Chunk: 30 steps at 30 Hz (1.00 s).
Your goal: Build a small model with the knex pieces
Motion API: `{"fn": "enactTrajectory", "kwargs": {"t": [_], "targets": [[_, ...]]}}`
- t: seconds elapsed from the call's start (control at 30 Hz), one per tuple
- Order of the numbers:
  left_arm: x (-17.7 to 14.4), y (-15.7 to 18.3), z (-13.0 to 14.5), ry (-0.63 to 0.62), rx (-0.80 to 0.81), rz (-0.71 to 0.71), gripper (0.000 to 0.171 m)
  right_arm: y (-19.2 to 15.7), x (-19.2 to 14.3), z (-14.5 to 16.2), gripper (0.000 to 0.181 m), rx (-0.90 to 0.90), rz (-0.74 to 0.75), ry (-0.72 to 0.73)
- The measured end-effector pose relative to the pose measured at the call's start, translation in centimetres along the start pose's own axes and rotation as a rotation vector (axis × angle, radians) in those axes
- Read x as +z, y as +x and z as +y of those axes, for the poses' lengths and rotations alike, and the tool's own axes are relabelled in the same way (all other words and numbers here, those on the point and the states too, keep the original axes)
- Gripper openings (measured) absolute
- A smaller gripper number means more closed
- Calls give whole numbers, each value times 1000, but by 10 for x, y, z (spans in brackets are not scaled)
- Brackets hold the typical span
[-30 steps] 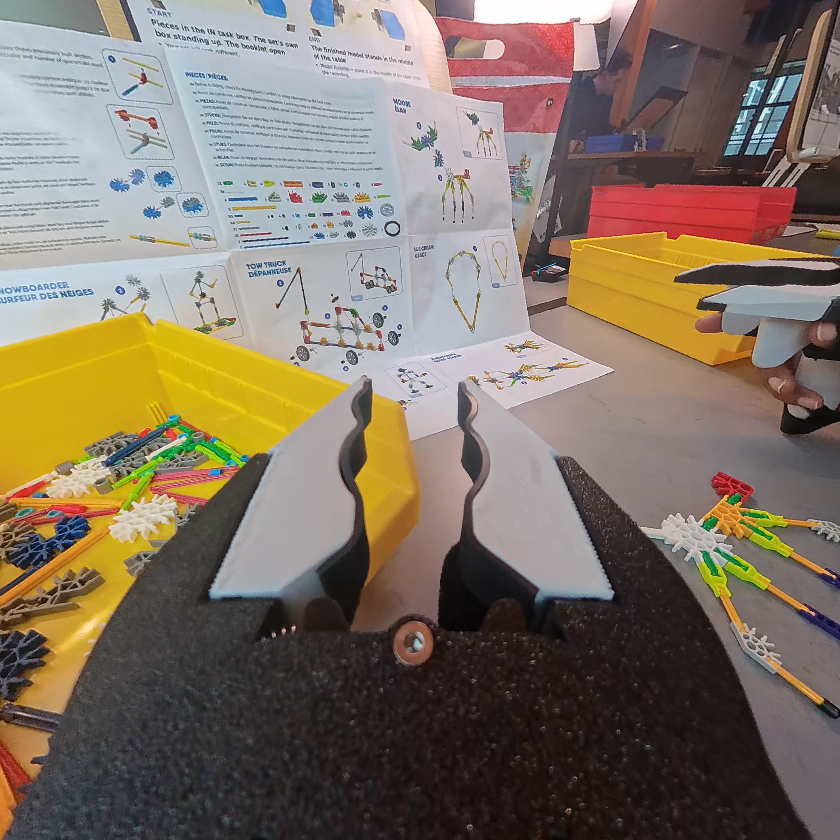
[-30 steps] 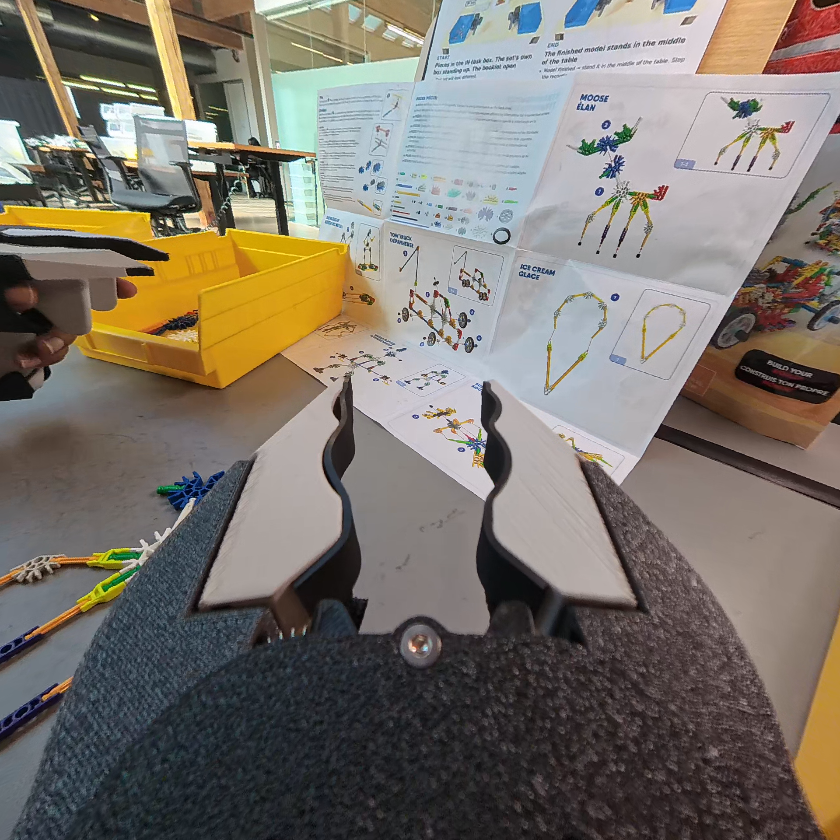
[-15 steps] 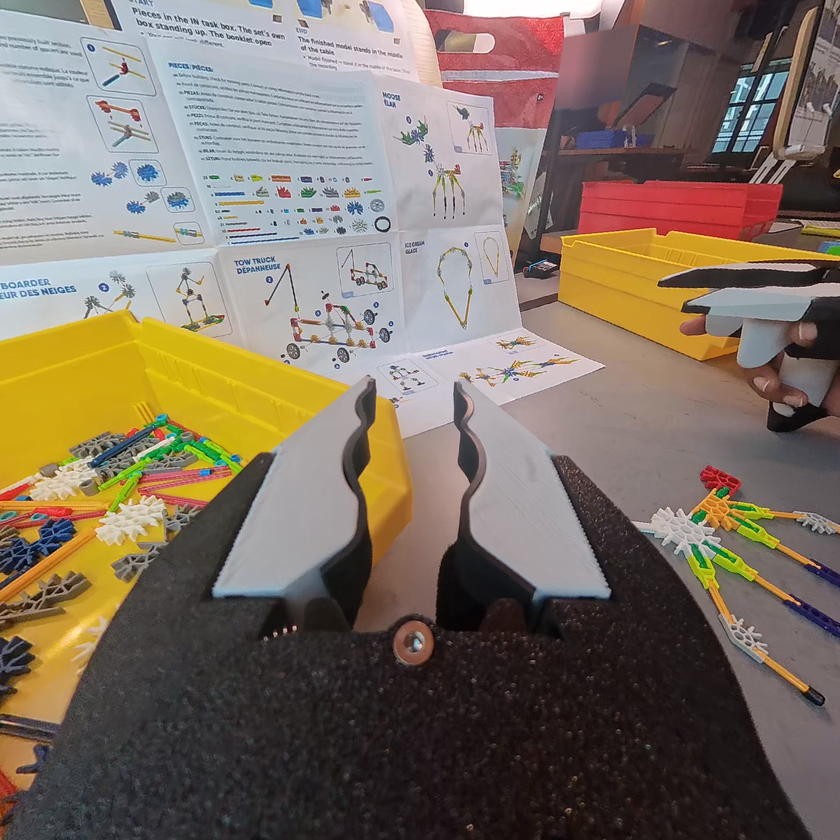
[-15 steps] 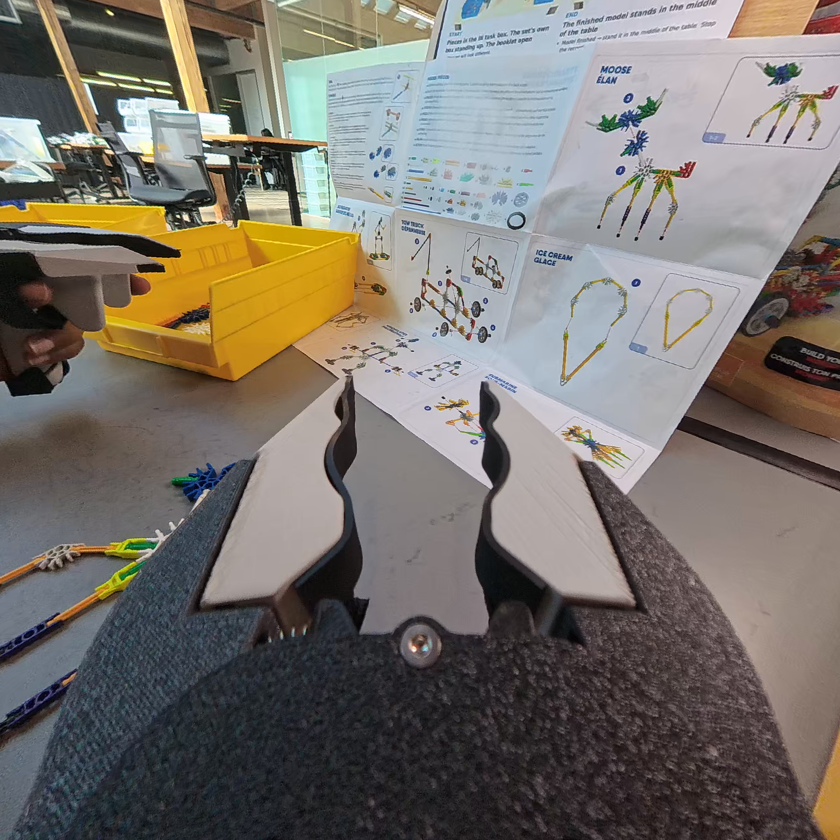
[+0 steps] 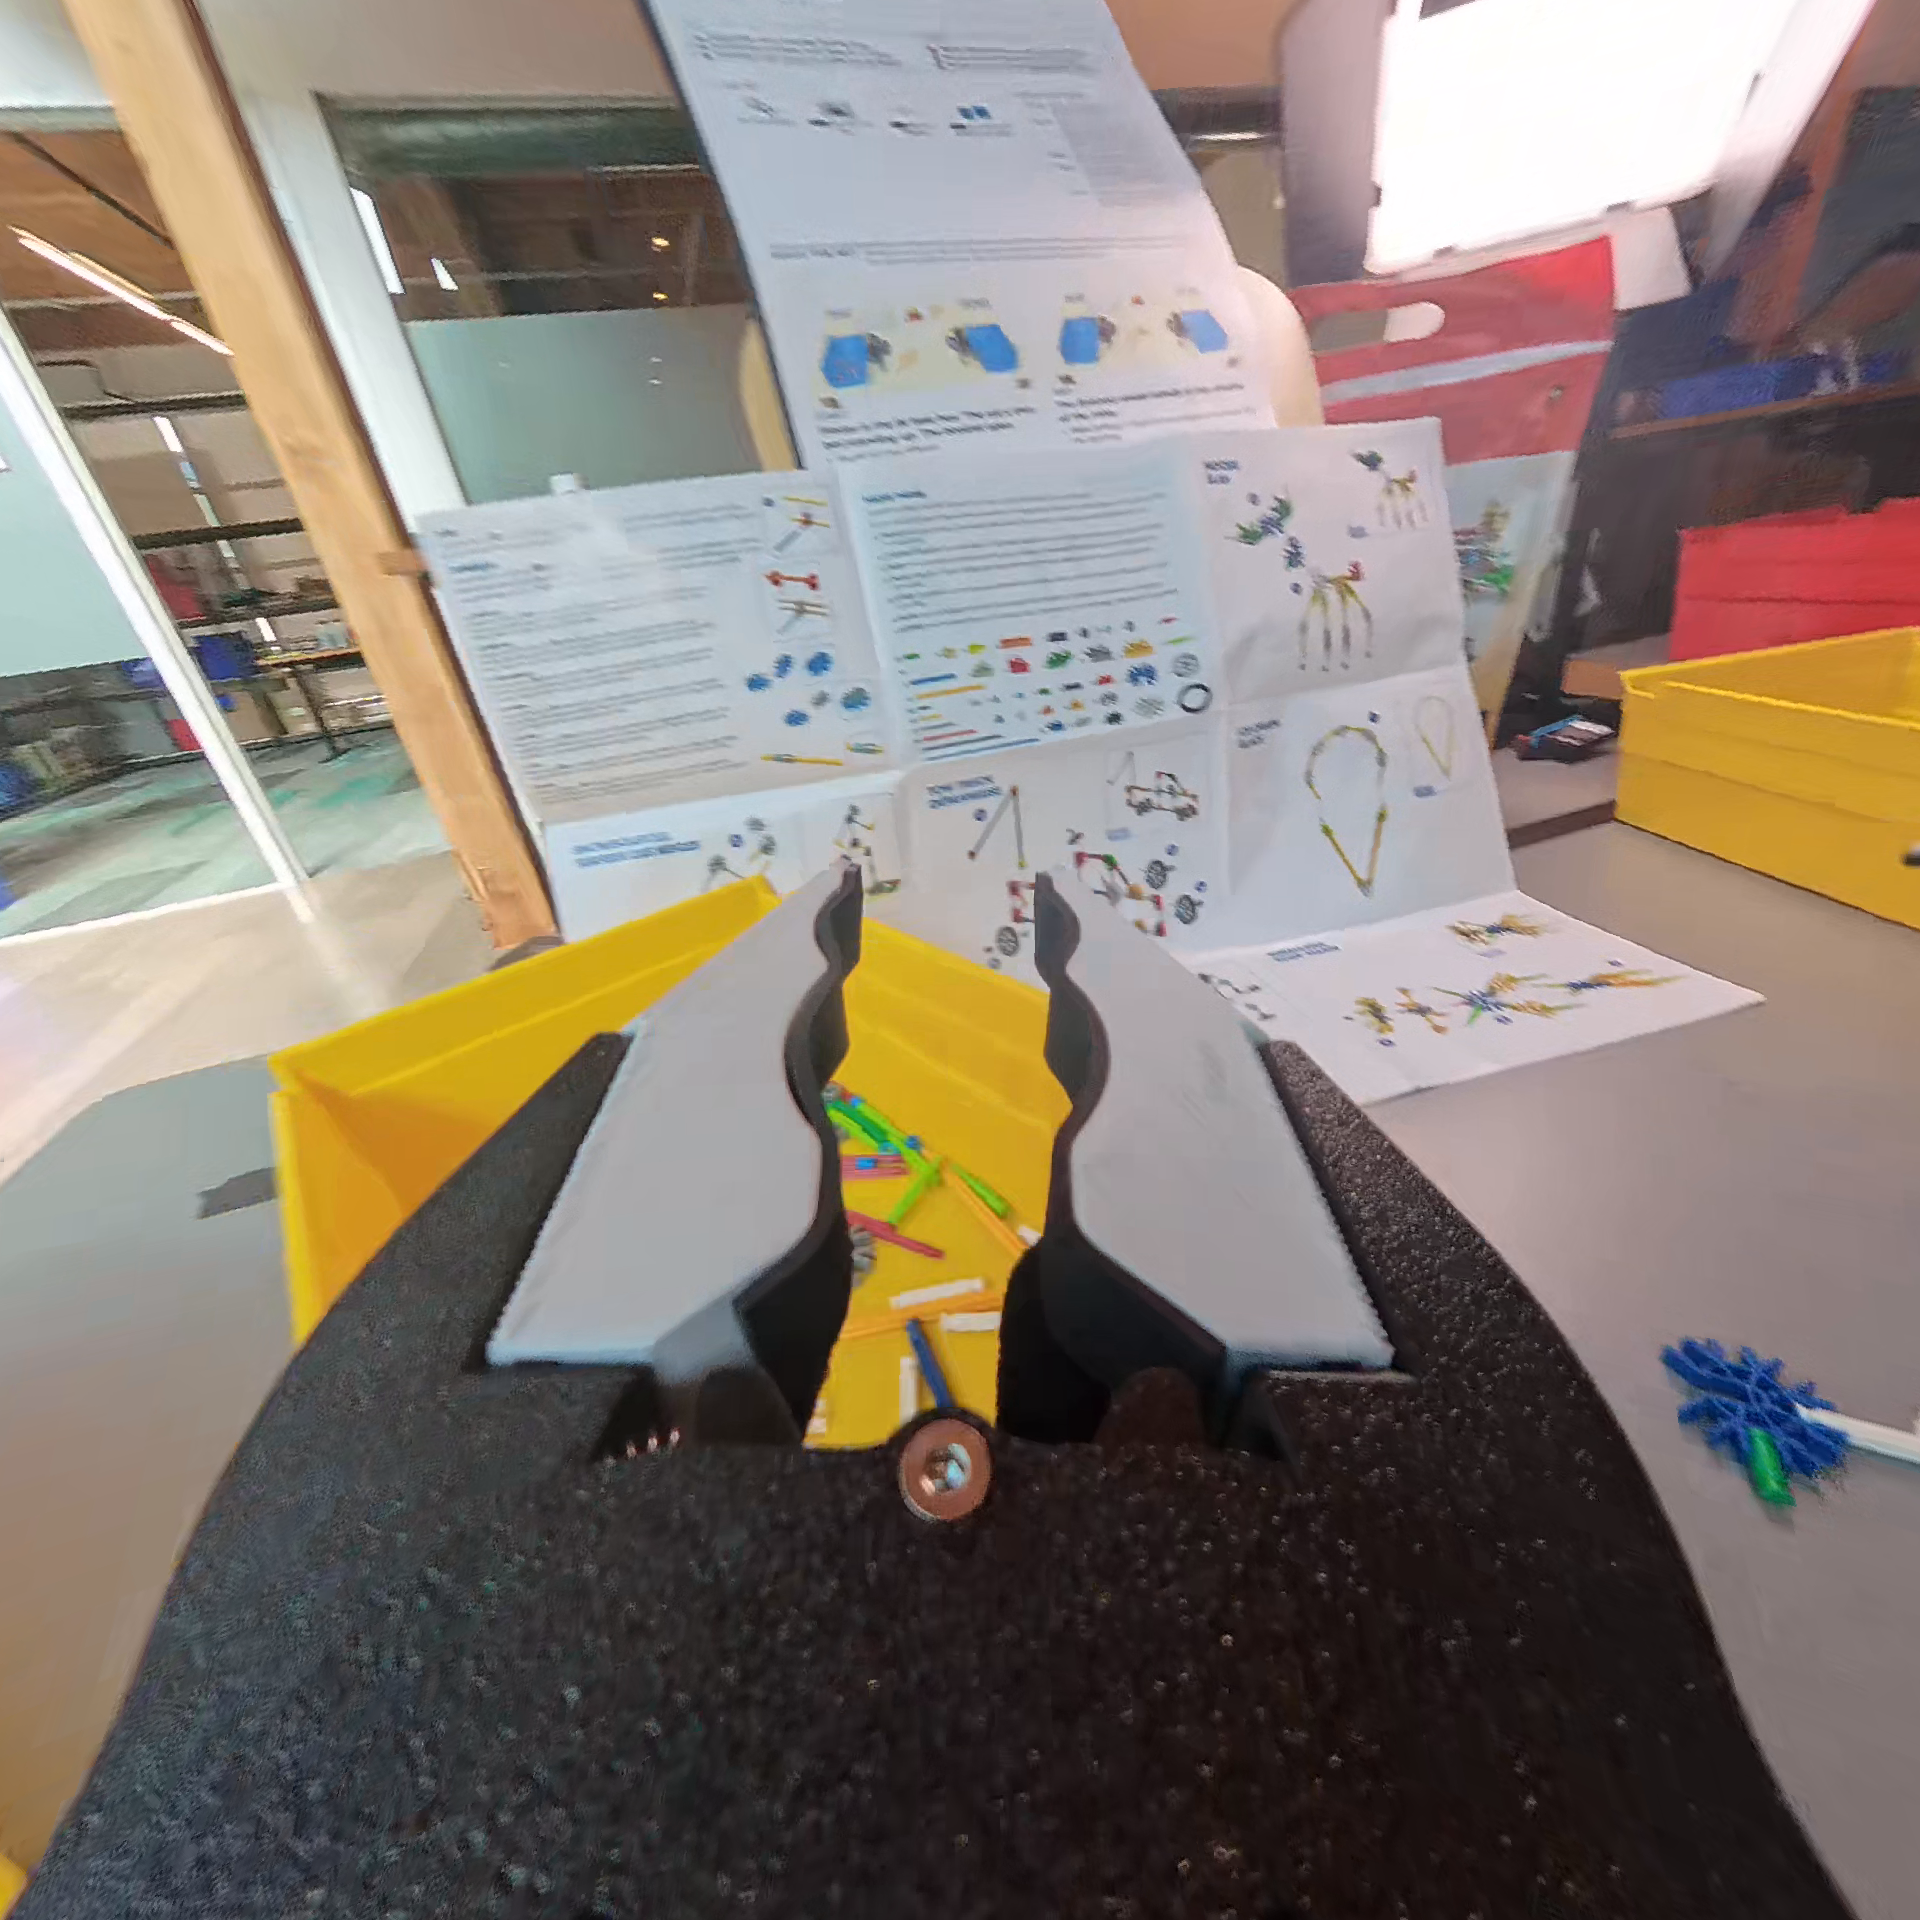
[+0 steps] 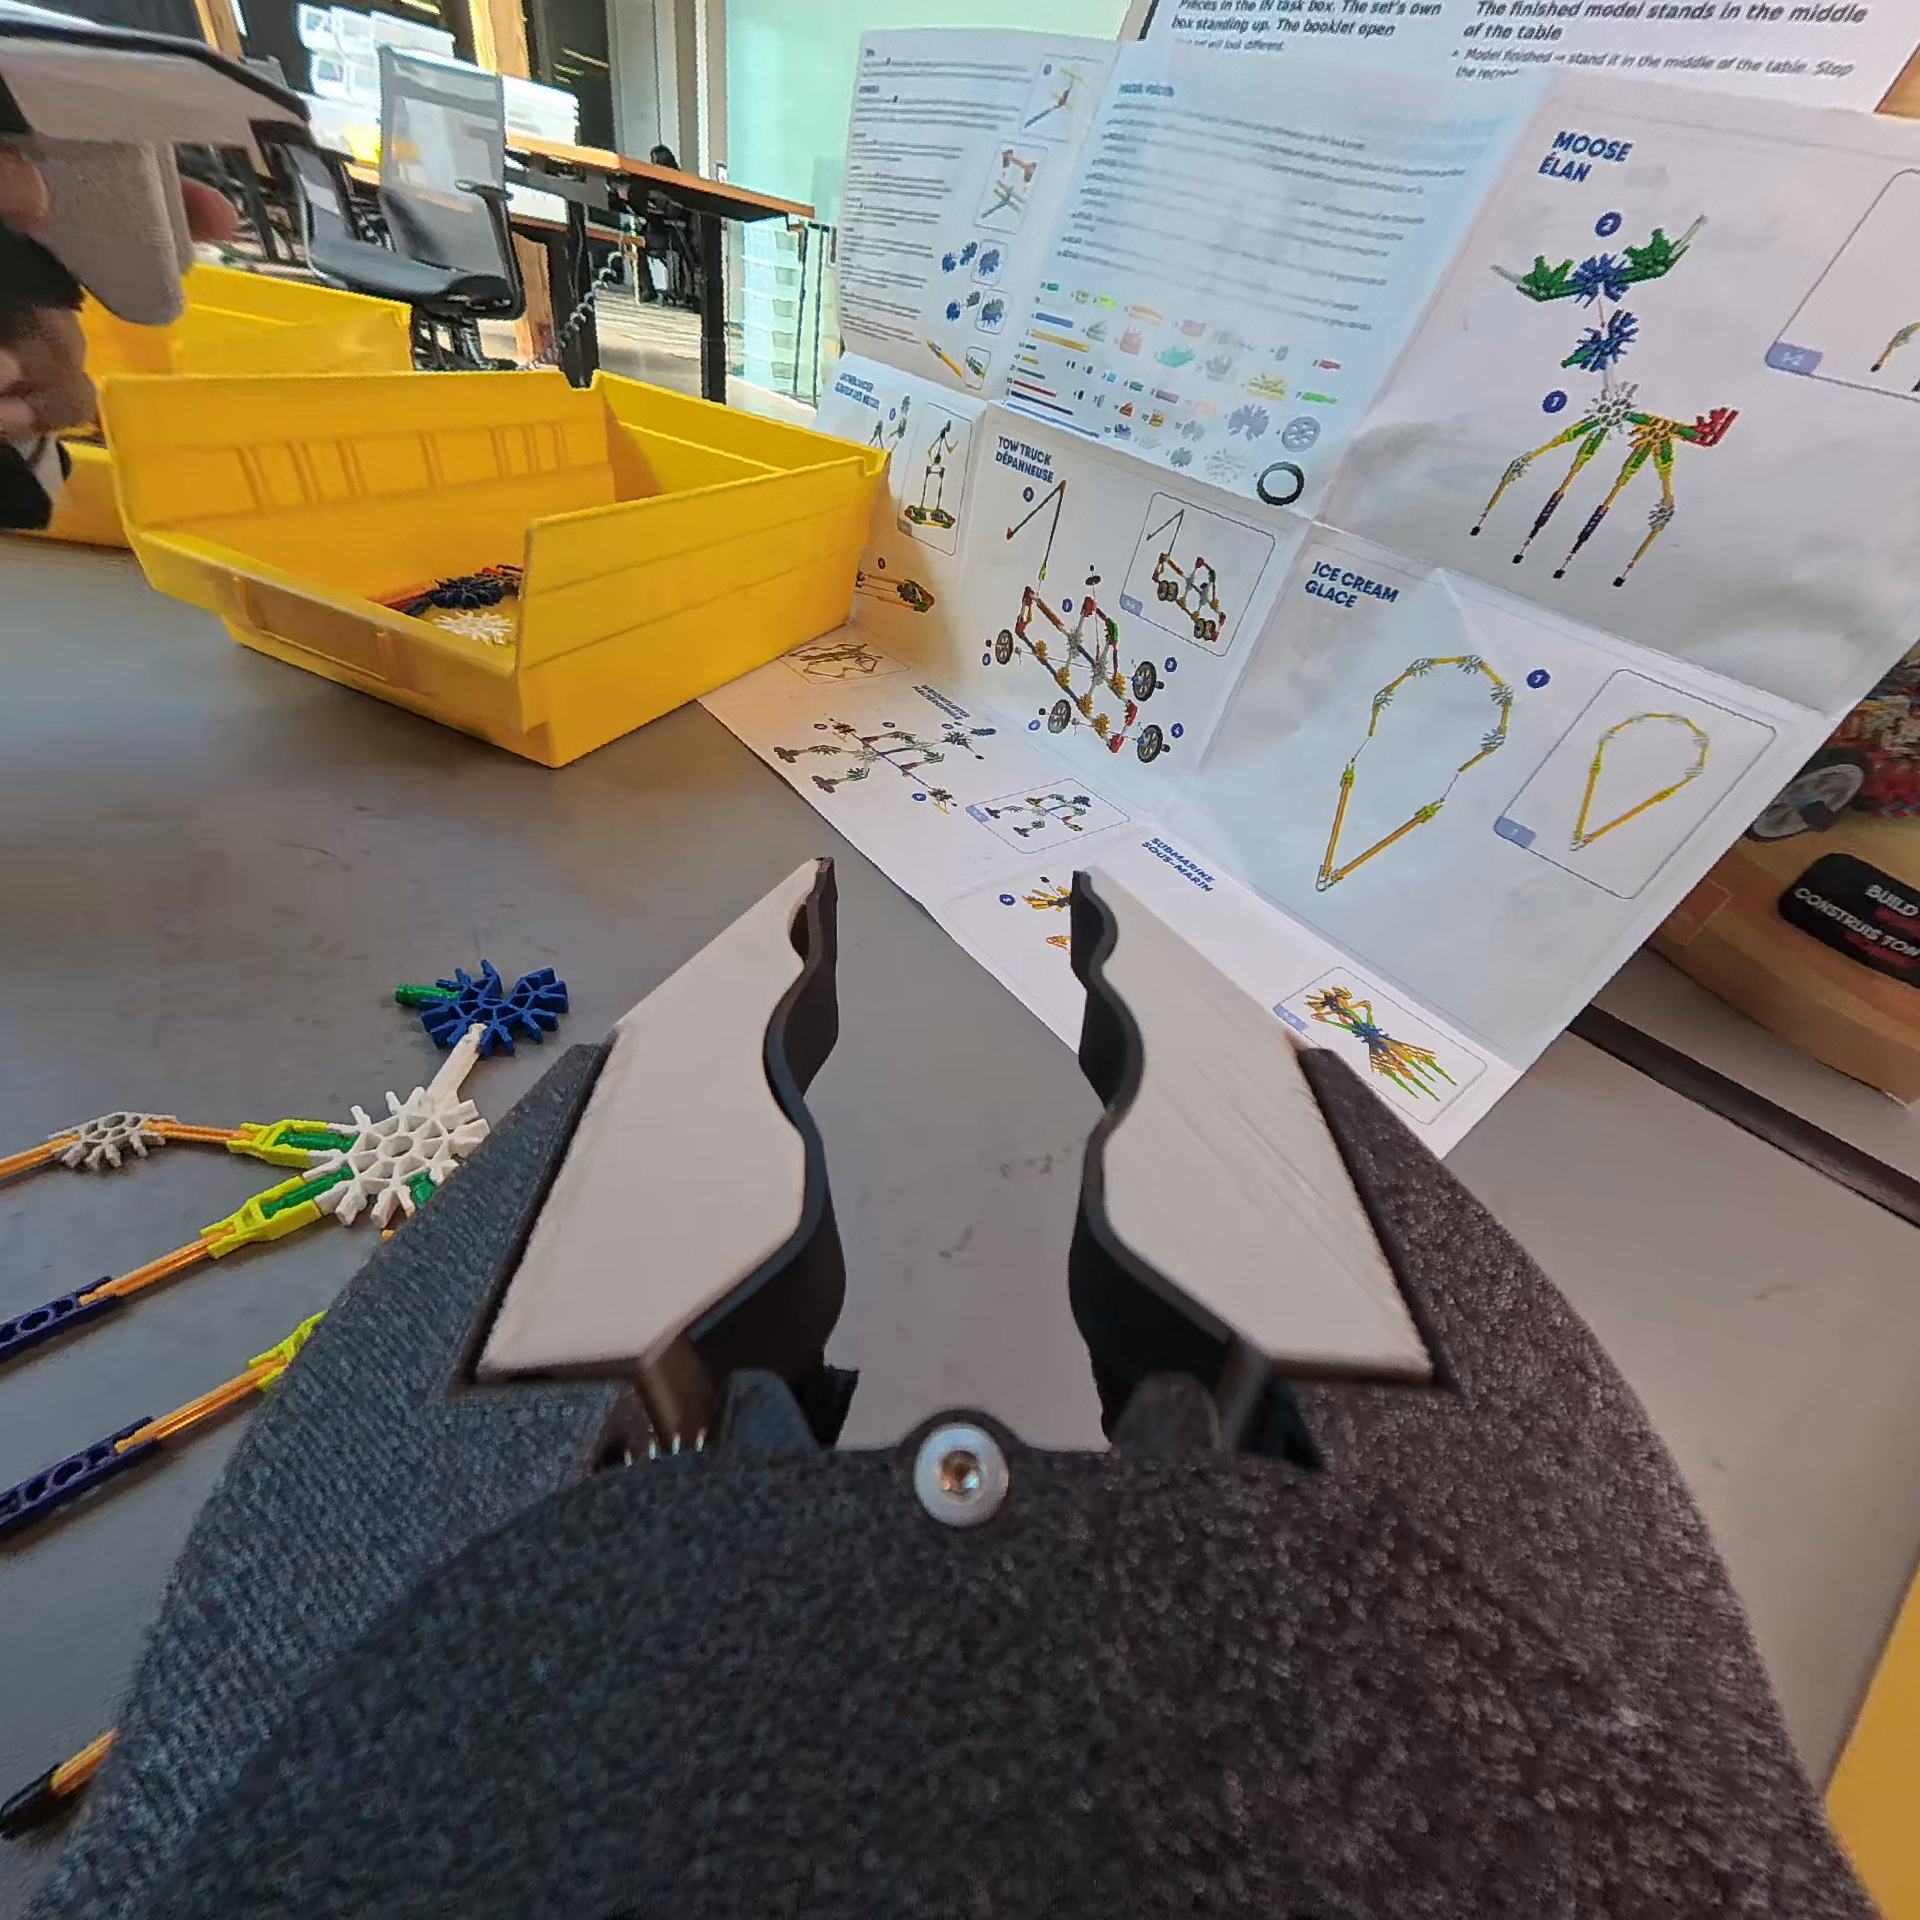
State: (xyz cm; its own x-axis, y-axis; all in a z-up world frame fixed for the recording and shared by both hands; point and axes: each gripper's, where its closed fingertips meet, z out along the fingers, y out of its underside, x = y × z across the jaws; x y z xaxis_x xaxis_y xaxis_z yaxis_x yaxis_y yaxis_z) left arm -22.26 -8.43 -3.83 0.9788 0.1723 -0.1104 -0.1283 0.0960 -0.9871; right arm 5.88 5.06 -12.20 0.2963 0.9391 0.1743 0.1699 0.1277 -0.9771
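My left gripper (image 5: 948,896) is open and empty, held above a yellow bin (image 5: 416,1081) that holds several loose coloured rods and connectors (image 5: 914,1195). My right gripper (image 6: 952,883) is open and empty, above the grey table, just right of a partly built model of rods and snowflake connectors (image 6: 374,1153) with a blue connector (image 6: 497,1000) at its end. That blue connector also shows in the left wrist view (image 5: 1756,1403). The left gripper shows far off in the right wrist view (image 6: 114,156), held by a hand above the yellow bin (image 6: 665,582).
A large folded instruction sheet (image 5: 1039,665) stands at the back of the table and runs forward onto it (image 6: 1351,520). A second yellow bin (image 5: 1766,769) and a red bin (image 5: 1797,582) sit at the right. A cardboard box (image 6: 1829,914) stands behind the sheet. Left tips to right tips: about 30 cm.
My left gripper has swung left and risen over the yellow bin; the view is blurred by motion. My right gripper has moved forward and lower, closer to the model and the sheet. Both stay open.
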Motion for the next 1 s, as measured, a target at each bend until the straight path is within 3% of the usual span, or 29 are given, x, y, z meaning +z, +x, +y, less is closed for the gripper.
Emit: {"fn": "enactTrajectory", "kwargs": {"t": [0.13, 0.23, 0.63, 0.77, 0.9, 1.0], "targets": [[-14, -50, -13, 33, -135, -93, 32, -2, -1, 0, 43, -10, 0, -2], [-19, -65, -2, 8, -111, -142, 32, -5, -1, 0, 42, -34, 0, -5], [-4, -37, 41, -147, 52, -90, 32, -8, -5, -11, 41, -88, 15, 22], [-4, -41, 40, -189, 107, -104, 32, -4, -6, -11, 41, -87, 32, 27], [-2, -56, 36, -337, 182, -69, 31, 1, -5, -4, 41, -76, 37, 6], [2, -63, 31, -408, 178, -26, 32, -22, -4, 6, 44, -67, -137, -77]]}}
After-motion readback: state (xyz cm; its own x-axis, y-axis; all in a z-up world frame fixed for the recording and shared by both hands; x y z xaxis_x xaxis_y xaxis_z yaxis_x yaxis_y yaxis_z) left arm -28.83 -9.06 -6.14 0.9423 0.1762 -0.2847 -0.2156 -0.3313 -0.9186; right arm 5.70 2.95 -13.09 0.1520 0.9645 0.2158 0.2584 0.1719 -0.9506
